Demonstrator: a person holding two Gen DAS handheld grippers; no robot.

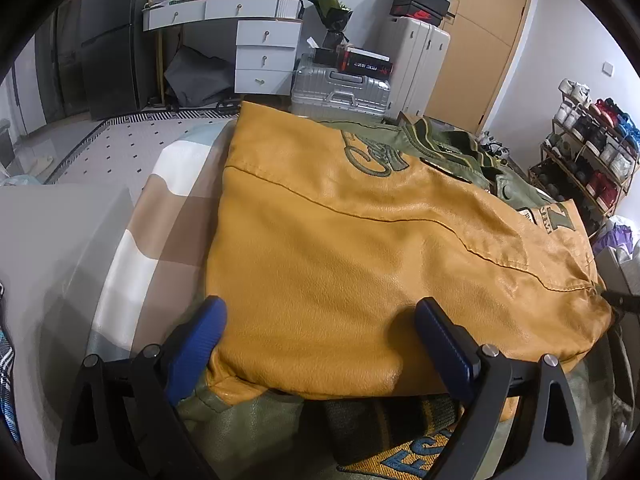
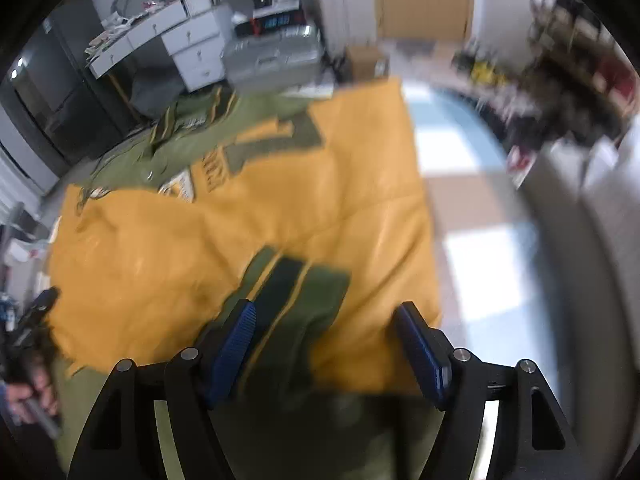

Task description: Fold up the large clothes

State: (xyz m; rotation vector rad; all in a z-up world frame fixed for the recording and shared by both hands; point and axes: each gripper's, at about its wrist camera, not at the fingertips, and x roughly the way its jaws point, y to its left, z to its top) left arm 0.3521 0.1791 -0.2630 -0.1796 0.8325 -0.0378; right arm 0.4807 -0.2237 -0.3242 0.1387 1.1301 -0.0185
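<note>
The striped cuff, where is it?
In the right wrist view, the cuff lies low and central on the yellow sleeve, just ahead of the right gripper.

Walls: pale white, evenly lit.
Door (image 1: pixel 486 36): tan wood, at one o'clock.
Desk (image 1: pixel 224 10): white drawers, cluttered top, at eleven o'clock.
Suitcases: silver case (image 1: pixel 340 94) at twelve, white case (image 1: pixel 416 64) beside it.
Shoe rack (image 1: pixel 588 148): at three o'clock.
Floor: dotted rug (image 1: pixel 132 148) at ten o'clock.

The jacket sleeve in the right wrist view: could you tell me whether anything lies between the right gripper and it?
Nothing visible does: the right gripper hangs open directly over the striped cuff of the yellow sleeve.
</note>
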